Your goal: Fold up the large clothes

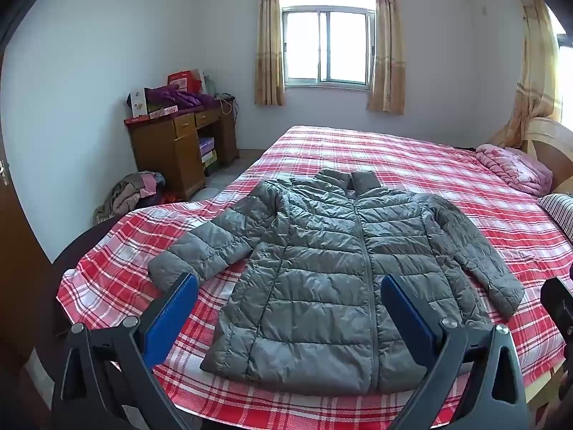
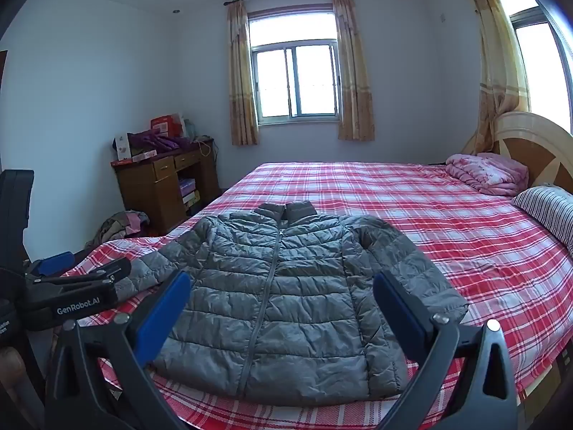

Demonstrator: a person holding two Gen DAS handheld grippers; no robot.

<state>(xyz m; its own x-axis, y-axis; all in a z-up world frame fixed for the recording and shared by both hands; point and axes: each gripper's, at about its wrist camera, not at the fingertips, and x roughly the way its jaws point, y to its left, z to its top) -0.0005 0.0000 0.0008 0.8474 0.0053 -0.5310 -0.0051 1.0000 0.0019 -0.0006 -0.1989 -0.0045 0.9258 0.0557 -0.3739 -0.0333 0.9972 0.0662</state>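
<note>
Both tongs spread as wide as I see them go, nothing between the pads. Left tongs and right tongs hang over the foot end of the bed, pitched down a bit, clear of the fabric.

Grey puffer jacket lies flat on the red plaid sheet, zipped, front up, hem nearest me, collar pointing to the window. Left sleeve splays out toward the bed's left edge; right sleeve runs down along the body. From the right wrist view I see the left tongs' body at the far left, just beside that left cuff.

Nothing lies on the jacket. Further up the bed: striped pillow at the right edge, folded pink quilt against the headboard, both well apart from the jacket.

Left of the bed: pile of clothes on the floor, then the wooden desk loaded with boxes and purple fabric. Far wall: window with 2 curtains.
</note>
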